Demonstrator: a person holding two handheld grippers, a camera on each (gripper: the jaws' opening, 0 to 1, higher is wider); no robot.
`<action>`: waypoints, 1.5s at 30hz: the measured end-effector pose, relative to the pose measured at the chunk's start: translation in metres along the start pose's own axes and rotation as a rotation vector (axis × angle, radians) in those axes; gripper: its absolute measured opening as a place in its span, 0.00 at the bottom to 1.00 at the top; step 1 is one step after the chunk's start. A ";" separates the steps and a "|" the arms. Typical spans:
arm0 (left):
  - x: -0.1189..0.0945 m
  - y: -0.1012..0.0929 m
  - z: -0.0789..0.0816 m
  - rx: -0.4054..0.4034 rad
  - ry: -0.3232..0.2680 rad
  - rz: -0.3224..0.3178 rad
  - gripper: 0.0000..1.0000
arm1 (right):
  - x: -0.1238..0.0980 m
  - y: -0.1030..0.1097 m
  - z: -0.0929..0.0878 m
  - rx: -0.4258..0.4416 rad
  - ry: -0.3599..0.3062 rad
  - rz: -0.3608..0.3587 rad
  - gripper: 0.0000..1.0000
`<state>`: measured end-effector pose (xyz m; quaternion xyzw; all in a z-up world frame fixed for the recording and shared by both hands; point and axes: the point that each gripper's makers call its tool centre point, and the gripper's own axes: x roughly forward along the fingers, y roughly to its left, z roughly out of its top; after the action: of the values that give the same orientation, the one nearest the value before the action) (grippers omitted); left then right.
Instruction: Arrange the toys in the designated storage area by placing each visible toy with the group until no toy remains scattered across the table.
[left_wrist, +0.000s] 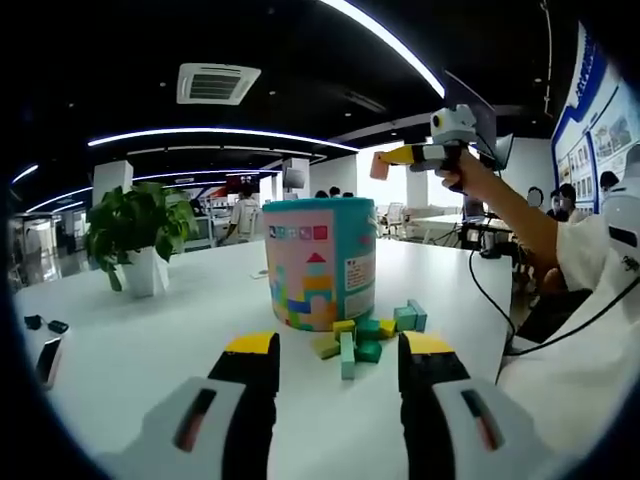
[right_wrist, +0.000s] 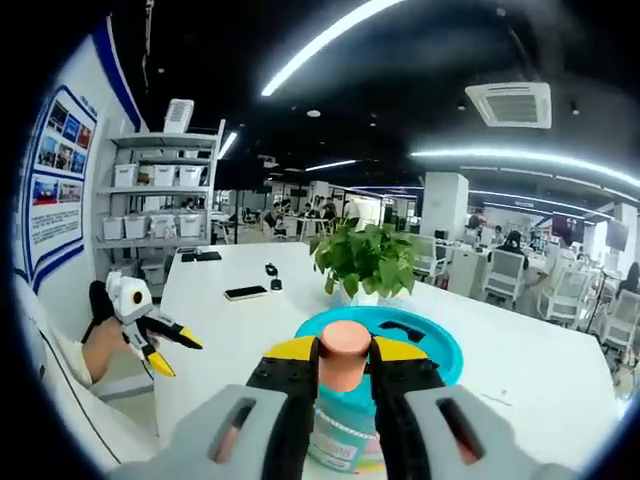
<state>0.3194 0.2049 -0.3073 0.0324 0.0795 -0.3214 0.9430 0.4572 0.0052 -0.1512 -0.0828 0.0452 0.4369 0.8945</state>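
Right gripper view has the right gripper (right_wrist: 345, 368) pinching a pinkish block (right_wrist: 345, 355) above the open mouth of the teal tub (right_wrist: 440, 345); the block sits toward the rim at six o'clock, so it could clip the edge and bounce off if let go now. Left gripper view adds what lies outside: loose blocks (left_wrist: 365, 335) on the table (left_wrist: 150, 350) at the tub's four o'clock, with the left gripper (left_wrist: 338, 365) spread and apparently empty.

Left gripper (left_wrist: 338, 362) low, jaws parted and holding nothing. Right gripper (right_wrist: 344, 368) raised high at right by the person's hand (left_wrist: 470, 172), jaws clamping a block (right_wrist: 345, 352).
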 end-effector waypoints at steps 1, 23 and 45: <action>0.000 0.001 0.001 -0.010 -0.007 0.002 0.49 | 0.005 -0.006 0.002 -0.003 -0.004 -0.012 0.19; -0.007 0.009 0.004 -0.017 -0.025 0.018 0.48 | 0.088 -0.052 -0.030 0.017 0.142 -0.130 0.20; -0.006 0.009 0.002 -0.006 -0.010 0.016 0.48 | 0.069 -0.052 -0.015 -0.012 0.044 -0.121 0.36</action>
<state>0.3205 0.2148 -0.3040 0.0288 0.0754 -0.3137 0.9461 0.5406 0.0246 -0.1707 -0.1004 0.0573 0.3803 0.9176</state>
